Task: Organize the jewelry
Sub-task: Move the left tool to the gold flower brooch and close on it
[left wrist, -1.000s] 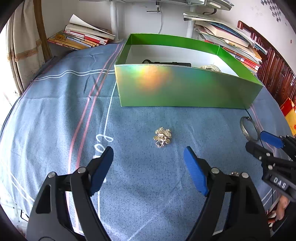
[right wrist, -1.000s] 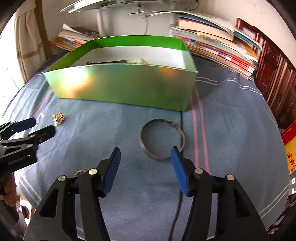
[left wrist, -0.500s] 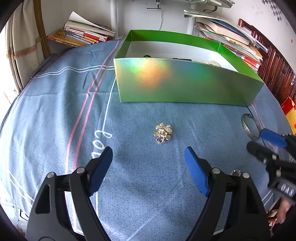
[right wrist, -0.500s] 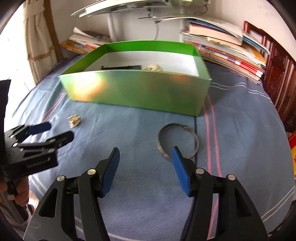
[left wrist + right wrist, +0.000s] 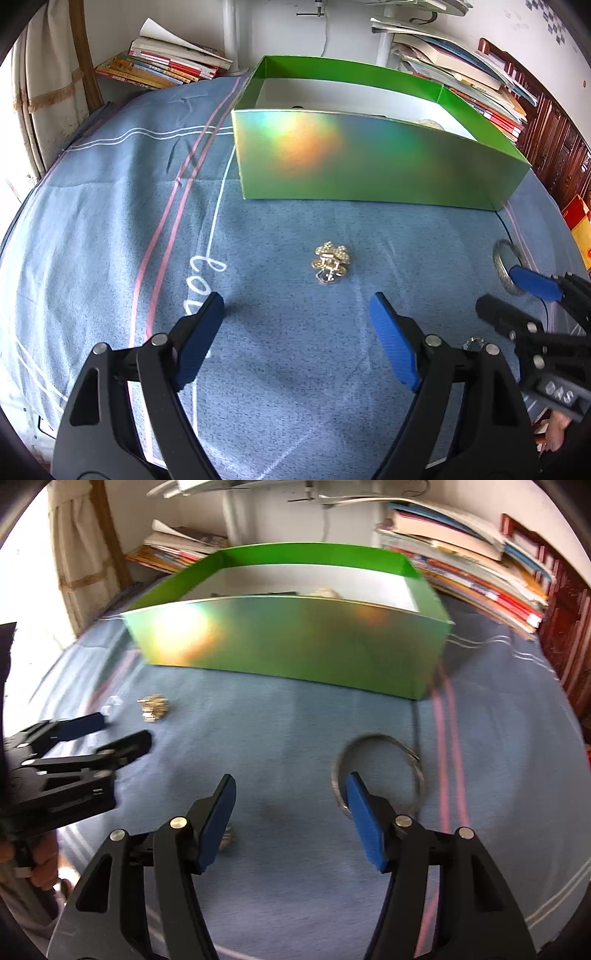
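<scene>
A gold rhinestone brooch lies on the blue cloth, just ahead of my open, empty left gripper; it also shows in the right wrist view. A silver bangle lies flat on the cloth; my open, empty right gripper hovers just left of it, its right finger over the bangle's near rim. The bangle shows at the right edge of the left view. A green box stands beyond both, holding a dark item and a pale piece.
Stacks of books and papers line the back wall. A small silvery piece lies by my right gripper's left finger. Dark wooden furniture stands at the right. A thin dark cord runs past the bangle.
My right gripper has swung left and closer to the cloth, so the bangle now sits at its right finger. My left gripper has drawn back slightly from the brooch. Both stay open.
</scene>
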Available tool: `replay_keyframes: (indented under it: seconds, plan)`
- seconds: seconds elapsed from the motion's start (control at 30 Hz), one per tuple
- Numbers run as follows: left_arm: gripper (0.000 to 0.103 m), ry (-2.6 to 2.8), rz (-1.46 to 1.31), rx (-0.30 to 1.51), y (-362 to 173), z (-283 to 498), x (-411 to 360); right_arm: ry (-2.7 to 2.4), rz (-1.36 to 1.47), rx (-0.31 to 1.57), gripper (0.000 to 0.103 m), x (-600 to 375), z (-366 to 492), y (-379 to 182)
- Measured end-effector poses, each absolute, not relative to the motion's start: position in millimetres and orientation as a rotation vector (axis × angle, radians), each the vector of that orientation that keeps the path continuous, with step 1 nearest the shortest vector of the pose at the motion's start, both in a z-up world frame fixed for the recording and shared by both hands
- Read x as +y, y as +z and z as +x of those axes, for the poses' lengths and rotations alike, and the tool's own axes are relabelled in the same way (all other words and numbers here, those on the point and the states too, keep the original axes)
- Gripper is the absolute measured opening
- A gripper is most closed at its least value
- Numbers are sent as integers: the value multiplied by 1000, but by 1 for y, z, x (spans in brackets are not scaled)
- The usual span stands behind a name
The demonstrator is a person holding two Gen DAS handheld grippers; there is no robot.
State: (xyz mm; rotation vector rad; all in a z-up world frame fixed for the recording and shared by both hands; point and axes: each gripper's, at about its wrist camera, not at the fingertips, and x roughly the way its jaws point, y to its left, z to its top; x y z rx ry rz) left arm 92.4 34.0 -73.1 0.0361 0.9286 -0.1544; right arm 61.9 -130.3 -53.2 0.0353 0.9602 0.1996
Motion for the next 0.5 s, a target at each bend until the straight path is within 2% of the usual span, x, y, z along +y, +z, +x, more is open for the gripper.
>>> replay_keyframes:
  seconds: [0.4,0.47,0.5]
  plan:
    - [80,-168,22,915,-71,106,29,25,-4,956,61,-149,68,-62]
    - [72,-178,29,908,-71,111,23,4,-8,945,60,-154,69,-63]
    - [69,-181,31,909,-71,116,22,-3,-9,939,54,-156,69,-63]
